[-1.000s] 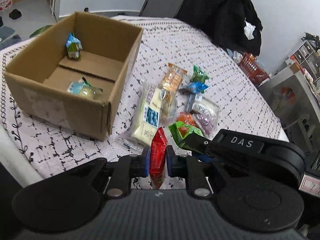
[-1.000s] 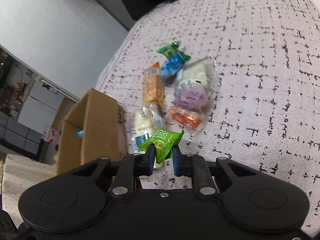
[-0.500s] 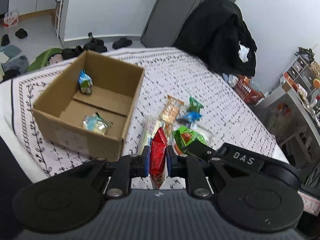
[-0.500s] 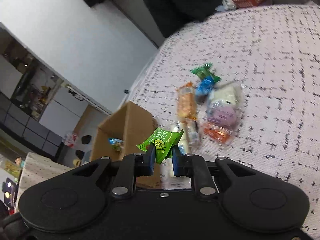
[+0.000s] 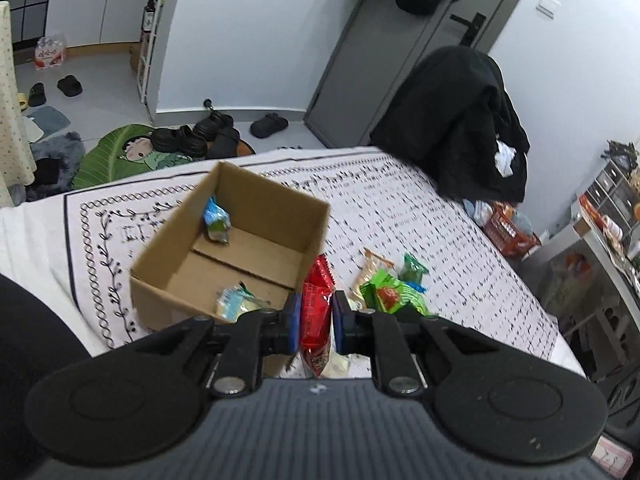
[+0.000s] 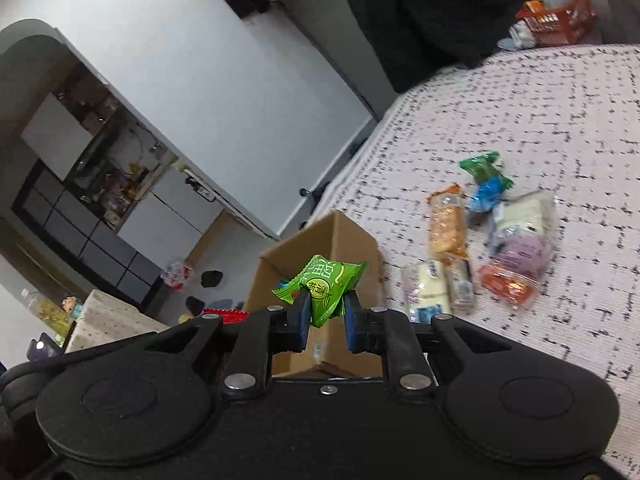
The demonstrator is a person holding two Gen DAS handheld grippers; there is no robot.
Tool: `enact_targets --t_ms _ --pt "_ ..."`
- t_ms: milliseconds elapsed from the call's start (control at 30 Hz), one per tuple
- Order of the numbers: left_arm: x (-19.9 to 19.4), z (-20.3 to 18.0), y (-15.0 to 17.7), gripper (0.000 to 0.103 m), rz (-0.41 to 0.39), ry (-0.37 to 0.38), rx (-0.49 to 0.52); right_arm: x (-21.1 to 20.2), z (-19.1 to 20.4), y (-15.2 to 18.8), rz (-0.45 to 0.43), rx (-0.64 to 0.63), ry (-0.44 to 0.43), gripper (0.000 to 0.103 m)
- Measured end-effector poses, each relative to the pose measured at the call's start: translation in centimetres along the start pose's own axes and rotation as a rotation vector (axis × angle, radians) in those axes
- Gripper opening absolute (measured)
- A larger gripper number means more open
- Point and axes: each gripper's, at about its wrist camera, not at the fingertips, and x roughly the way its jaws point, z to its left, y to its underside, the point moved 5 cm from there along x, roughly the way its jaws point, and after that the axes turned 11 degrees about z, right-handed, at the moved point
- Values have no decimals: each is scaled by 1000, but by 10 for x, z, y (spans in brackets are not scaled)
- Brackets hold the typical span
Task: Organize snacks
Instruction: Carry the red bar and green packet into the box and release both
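Bed [image 5: 400, 208] under a patterned cover carries everything. Cardboard box [image 5: 224, 276] sits open toward your left side, two wrapped snacks already lying inside. Loose pile of snacks [image 6: 492, 240] lies on the cover just beside the box's right wall, several packets overlapping.

Your left tongs [image 5: 316, 320] are clamped on a red packet [image 5: 317, 308], held upright, in the air near the box's near right corner. Your right tongs [image 6: 326, 316] are pinched on a green packet [image 6: 322, 290], lifted, with the box [image 6: 332, 248] beyond it.

Step in hand, by my read: carrying both packets to the box. Next move calls for bringing each pair of tongs over the open top, clear of the walls, then spreading them to drop. Left packet looks closest; the flimsy wrappers may cling to the pads.
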Motion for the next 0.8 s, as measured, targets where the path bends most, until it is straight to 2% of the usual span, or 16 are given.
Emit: enact_targets --t_ms 333,800 --pt "-10 30 -19 16 -34 -12 -47 13 26 1 -16 -51 -21 17" --pt "4 71 -39 16 -21 -7 -125 36 38 5 -8 -86 5 17"
